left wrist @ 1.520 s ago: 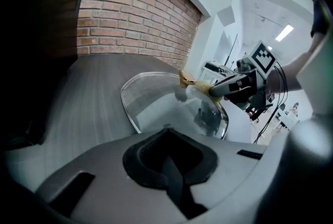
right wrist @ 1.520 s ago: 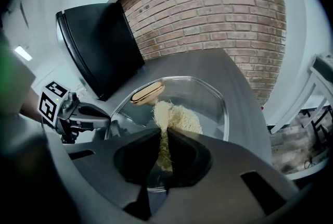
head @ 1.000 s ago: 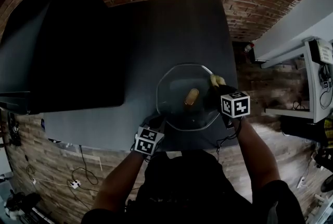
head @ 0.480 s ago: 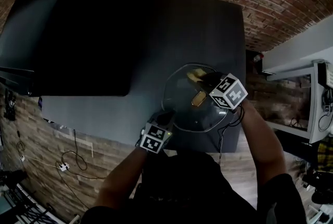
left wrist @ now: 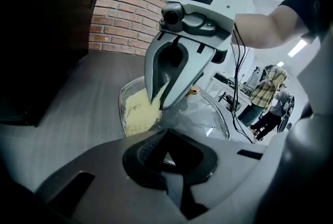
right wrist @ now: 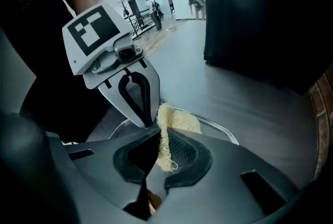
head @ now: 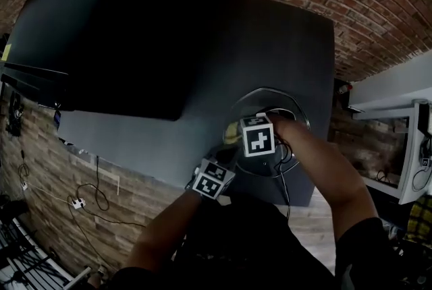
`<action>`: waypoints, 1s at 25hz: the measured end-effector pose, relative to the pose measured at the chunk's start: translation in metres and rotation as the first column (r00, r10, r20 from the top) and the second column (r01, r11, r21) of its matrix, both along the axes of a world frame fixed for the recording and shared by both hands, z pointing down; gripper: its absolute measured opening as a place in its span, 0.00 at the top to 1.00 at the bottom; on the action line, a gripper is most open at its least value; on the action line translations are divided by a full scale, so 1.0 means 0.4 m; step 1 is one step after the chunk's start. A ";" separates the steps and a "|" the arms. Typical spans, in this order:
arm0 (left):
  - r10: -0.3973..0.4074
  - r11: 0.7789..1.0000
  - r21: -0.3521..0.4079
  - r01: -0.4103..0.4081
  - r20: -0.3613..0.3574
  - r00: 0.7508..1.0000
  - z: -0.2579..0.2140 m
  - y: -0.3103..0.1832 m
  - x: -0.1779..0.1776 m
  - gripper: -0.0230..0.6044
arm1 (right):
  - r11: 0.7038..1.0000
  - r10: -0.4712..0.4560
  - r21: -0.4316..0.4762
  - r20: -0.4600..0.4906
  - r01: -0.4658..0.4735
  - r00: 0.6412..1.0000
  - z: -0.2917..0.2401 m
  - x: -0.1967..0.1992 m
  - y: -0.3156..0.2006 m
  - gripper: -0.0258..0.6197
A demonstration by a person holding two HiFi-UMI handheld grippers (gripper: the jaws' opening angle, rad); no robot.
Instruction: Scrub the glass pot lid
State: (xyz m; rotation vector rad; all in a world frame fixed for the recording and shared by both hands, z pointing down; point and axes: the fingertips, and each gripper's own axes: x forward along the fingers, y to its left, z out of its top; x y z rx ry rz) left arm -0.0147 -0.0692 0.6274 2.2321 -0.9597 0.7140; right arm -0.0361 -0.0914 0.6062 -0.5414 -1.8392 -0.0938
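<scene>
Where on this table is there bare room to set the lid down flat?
Bare table lies between the black panel and the glass lid, back to the far edge. There is also a strip along the near edge in front of the panel. The near right corner is crowded: the lid and the yellow pad are there.

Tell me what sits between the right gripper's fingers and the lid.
A yellow pad, clamped in those fingers and resting on the lid; both gripper views show it.
</scene>
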 end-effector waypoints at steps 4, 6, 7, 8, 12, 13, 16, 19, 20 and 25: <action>-0.002 1.000 0.004 0.002 0.001 1.000 -0.003 0.001 -0.008 0.91 | 1.000 0.020 -0.001 -0.011 -0.020 1.000 0.026 -0.037 0.002 0.89; -0.007 1.000 0.004 0.007 -0.004 1.000 -0.003 -0.001 -0.008 0.91 | 0.997 0.072 0.014 -0.007 -0.072 0.997 0.031 -0.050 -0.030 0.89; -0.010 1.000 0.003 0.010 -0.007 1.000 -0.002 -0.001 -0.008 0.91 | 0.994 0.107 0.024 0.001 -0.107 0.994 0.034 -0.056 -0.050 0.89; -0.012 1.000 0.001 0.012 -0.009 1.000 -0.003 -0.001 -0.008 0.91 | 0.988 0.148 0.035 0.013 -0.148 0.989 0.036 -0.061 -0.074 0.89; -0.015 1.000 0.000 0.015 -0.014 1.000 -0.005 -0.001 -0.008 0.91 | 0.938 0.344 0.026 0.024 -0.345 0.939 0.039 -0.049 -0.168 0.89; -0.016 1.000 0.001 0.016 -0.014 1.000 -0.005 -0.001 -0.009 0.91 | 0.918 0.396 0.018 0.016 -0.397 0.918 0.045 -0.036 -0.190 0.89; -0.017 1.000 0.002 0.017 -0.013 1.000 -0.003 -0.003 -0.010 0.91 | 0.856 0.517 0.006 0.034 -0.517 0.855 0.047 -0.001 -0.260 0.89; -0.017 1.000 0.003 0.017 -0.014 1.000 -0.003 -0.003 -0.010 0.91 | 0.791 0.611 -0.005 0.061 -0.612 0.789 0.041 0.047 -0.318 0.89; -0.019 1.000 0.001 0.019 -0.015 1.000 -0.003 -0.002 -0.010 0.91 | 0.768 0.640 -0.013 0.064 -0.641 0.766 0.040 0.066 -0.331 0.89; -0.031 1.000 -0.003 0.031 -0.020 0.999 -0.003 -0.004 -0.012 0.91 | 0.645 0.763 -0.033 0.071 -0.763 0.642 0.037 0.189 -0.380 0.89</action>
